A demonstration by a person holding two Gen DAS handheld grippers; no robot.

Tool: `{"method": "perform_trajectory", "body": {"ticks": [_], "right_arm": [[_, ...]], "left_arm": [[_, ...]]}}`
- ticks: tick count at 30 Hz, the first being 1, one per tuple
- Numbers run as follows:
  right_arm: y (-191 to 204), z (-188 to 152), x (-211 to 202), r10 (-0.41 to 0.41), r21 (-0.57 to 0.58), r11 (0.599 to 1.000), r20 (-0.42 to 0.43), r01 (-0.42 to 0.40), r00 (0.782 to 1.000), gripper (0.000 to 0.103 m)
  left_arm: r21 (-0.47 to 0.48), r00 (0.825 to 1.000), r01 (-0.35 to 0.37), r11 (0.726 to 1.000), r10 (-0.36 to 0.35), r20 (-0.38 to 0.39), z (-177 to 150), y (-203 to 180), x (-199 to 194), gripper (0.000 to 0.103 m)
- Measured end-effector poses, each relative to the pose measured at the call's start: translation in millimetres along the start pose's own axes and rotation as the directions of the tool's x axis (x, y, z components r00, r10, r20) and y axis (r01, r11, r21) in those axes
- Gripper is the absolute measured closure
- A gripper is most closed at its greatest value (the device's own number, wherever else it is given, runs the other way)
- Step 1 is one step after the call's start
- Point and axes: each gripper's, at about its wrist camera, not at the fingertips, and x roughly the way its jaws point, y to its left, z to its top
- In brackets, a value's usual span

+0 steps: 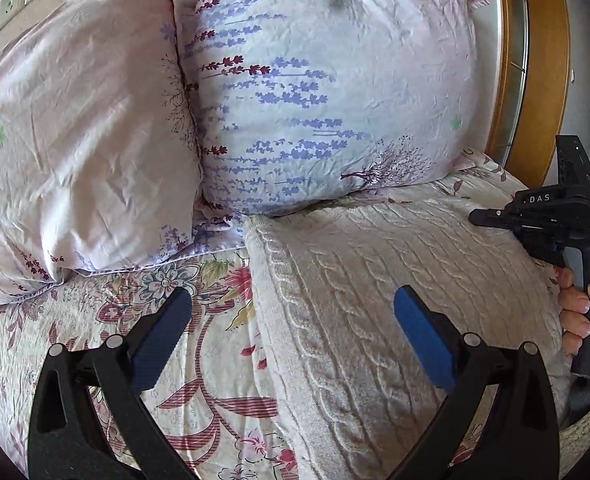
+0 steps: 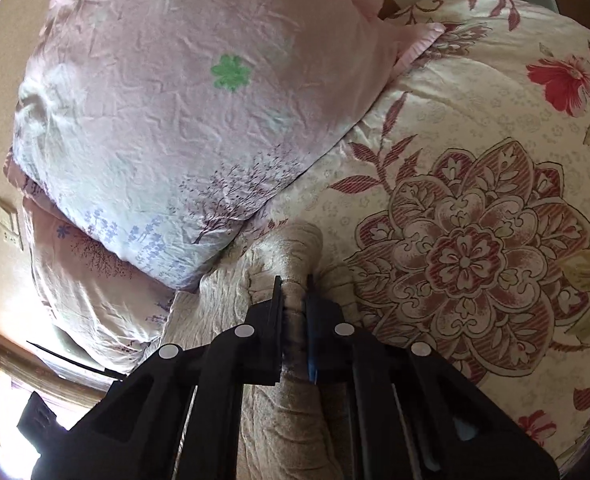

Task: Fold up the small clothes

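Observation:
A cream cable-knit garment lies spread on the flowered bedspread, its far edge against the pillows. My left gripper hovers open over the garment's left edge, nothing between its blue pads. At the garment's right side a hand holds the right gripper. In the right wrist view that gripper is shut on a bunched fold of the knit garment, which rises in a ridge between the fingers.
Two large pillows, one pink and one with lavender print, stand across the head of the bed. A wooden headboard runs behind on the right. Wall sockets sit at top left.

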Motion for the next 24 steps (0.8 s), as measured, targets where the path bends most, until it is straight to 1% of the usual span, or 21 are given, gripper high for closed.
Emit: {"method": "perform_trajectory", "body": {"ticks": [2, 4, 5, 6, 7, 8, 9, 11, 13, 16, 20, 22, 24], "right_arm": [[-6.1, 0.9, 3.8, 0.018, 0.025, 1.000, -0.021, -0.017, 1.000, 0.094], [-5.3, 1.4, 0.4, 0.046, 0.024, 0.999, -0.040, -0.045, 0.998, 0.092], [-4.1, 1.4, -3.0, 0.053, 0.024, 0.998, -0.046, -0.052, 0.998, 0.083], [-3.2, 1.9, -7.1, 0.044, 0.023, 0.999, -0.051, -0.043, 0.998, 0.072], [-3.1, 2.6, -13.9, 0.044, 0.015, 0.999, -0.053, -0.043, 0.998, 0.040], [-2.1, 3.0, -19.1, 0.051, -0.001, 0.999, -0.052, -0.051, 0.997, 0.015], [-1.1, 3.1, -24.1, 0.056, -0.015, 0.998, -0.058, -0.057, 0.997, 0.012], [2.6, 2.3, -29.0, 0.072, -0.033, 0.997, -0.076, -0.075, 0.994, 0.012], [7.5, 0.1, -30.6, 0.062, -0.063, 0.996, -0.103, -0.069, 0.993, 0.012], [17.4, -6.2, -25.1, 0.017, -0.115, 0.993, -0.150, -0.035, 0.989, 0.012], [21.9, -14.6, -16.1, -0.028, -0.138, 0.990, -0.210, -0.002, 0.977, 0.013], [22.2, -17.6, -14.1, -0.057, -0.152, 0.988, -0.223, 0.023, 0.973, 0.014], [21.5, -19.8, -12.7, -0.091, -0.162, 0.985, -0.229, 0.054, 0.969, 0.016]], "left_arm": [[-0.004, 1.000, -0.009, 1.000, 0.009, -0.025, -1.7, 1.7, 5.5, 0.002], [-0.019, 0.999, -0.004, 1.000, 0.003, -0.049, -3.8, 5.8, 8.7, 0.002], [-0.028, 0.998, 0.001, 1.000, -0.003, -0.059, -4.2, 8.1, 10.2, 0.002], [-0.036, 0.998, 0.006, 0.999, -0.009, -0.068, -4.3, 10.3, 11.7, 0.002], [-0.042, 0.997, 0.009, 0.999, -0.012, -0.074, -4.5, 12.1, 12.8, 0.002], [-0.047, 0.997, 0.011, 0.999, -0.015, -0.079, -5.0, 13.2, 13.7, 0.002], [-0.049, 0.996, 0.013, 0.999, -0.017, -0.085, -5.2, 13.9, 15.2, 0.002], [-0.050, 0.995, 0.019, 0.999, -0.024, -0.100, -5.9, 13.6, 18.4, 0.002], [-0.048, 0.993, 0.023, 0.999, -0.028, -0.113, -6.7, 12.4, 21.6, 0.002], [-0.050, 0.992, 0.030, 0.998, -0.036, -0.124, -7.5, 11.7, 25.5, 0.002], [-0.066, 0.987, 0.053, 0.996, -0.062, -0.146, -6.0, 13.3, 32.8, 0.002], [-0.081, 0.984, 0.070, 0.994, -0.082, -0.159, -5.3, 14.4, 37.2, 0.002], [-0.111, 0.976, 0.103, 0.988, -0.123, -0.181, -3.6, 17.3, 43.4, 0.002]]}}
